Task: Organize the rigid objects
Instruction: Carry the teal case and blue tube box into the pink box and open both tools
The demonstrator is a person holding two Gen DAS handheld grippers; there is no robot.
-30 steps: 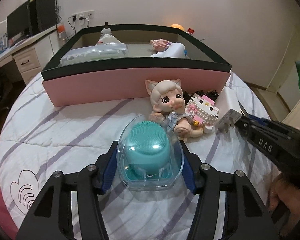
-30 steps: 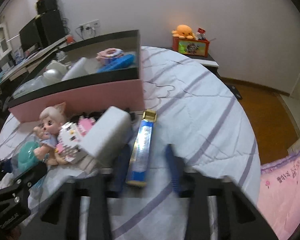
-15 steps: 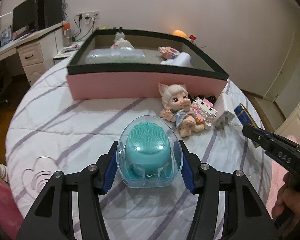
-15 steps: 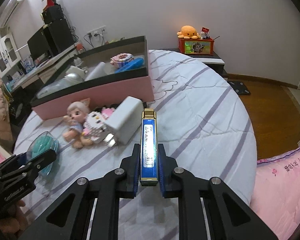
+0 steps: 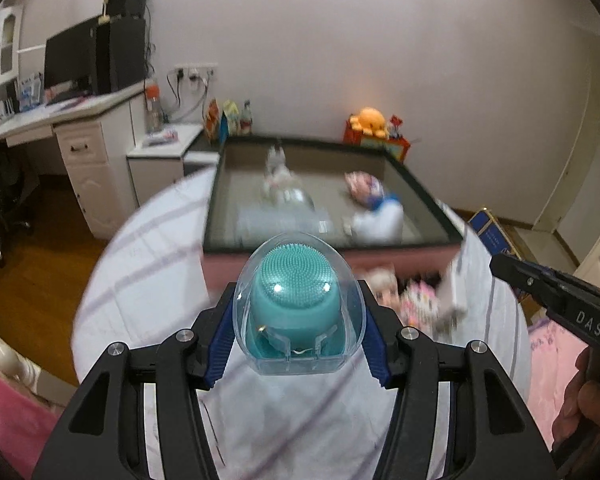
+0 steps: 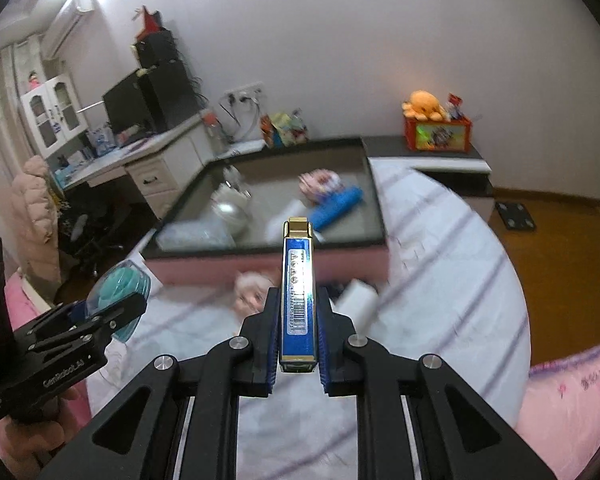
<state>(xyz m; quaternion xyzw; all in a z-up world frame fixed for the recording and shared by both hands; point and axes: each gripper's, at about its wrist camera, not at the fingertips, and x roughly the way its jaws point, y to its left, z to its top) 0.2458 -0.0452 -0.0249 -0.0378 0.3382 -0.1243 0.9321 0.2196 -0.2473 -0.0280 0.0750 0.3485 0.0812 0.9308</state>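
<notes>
My left gripper [image 5: 298, 340] is shut on a clear egg-shaped case with a teal bristled brush [image 5: 294, 304] inside, held high above the bed. It also shows in the right wrist view [image 6: 116, 288]. My right gripper [image 6: 297, 320] is shut on a long blue and gold box [image 6: 297, 292], also held high. Ahead stands the big pink box with a dark rim [image 5: 428, 206], also in the right wrist view [image 6: 380, 216]; it holds several items. A doll [image 6: 252, 294], a block kitty [image 5: 422, 304] and a white charger [image 6: 360, 302] lie on the bed below.
The bed has a white striped cover [image 6: 440, 280]. A desk with a monitor [image 5: 80, 60] stands at the left. A side table carries an orange plush on a red box [image 6: 436, 128]. Wooden floor [image 6: 560, 248] lies right of the bed.
Both grippers have risen well above the bed with their objects, and the views now look down into the pink box. One second ago the right gripper stood open around the blue box.
</notes>
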